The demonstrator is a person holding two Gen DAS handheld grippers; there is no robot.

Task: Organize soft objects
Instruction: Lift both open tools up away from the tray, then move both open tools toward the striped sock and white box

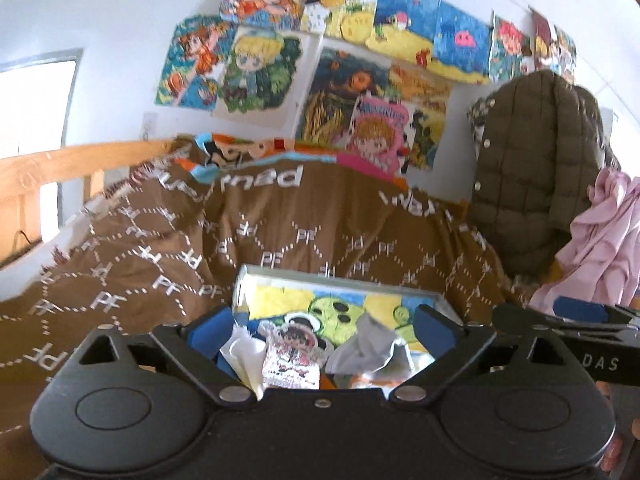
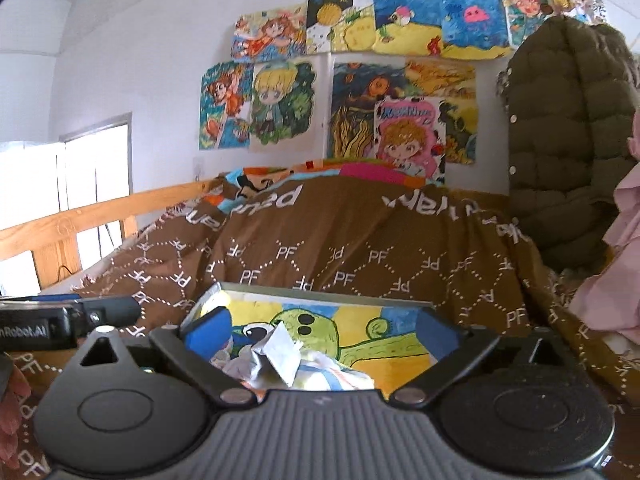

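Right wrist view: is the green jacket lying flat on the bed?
No. The green jacket hangs upright by the wall at right, beyond the brown blanket.

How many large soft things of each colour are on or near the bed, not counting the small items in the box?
Brown: 1, the blanket with the PF pattern over the bed.
Olive green: 1, the puffer jacket hanging at the right.
Pink: 1, the pink cloth beside the jacket.
Multicolour: 1, the bright bedding that shows behind the blanket.
Total: 4

Box [image 1: 440, 300] near side hidden behind the tool; pink cloth [image 2: 616, 248] cut off by the edge.
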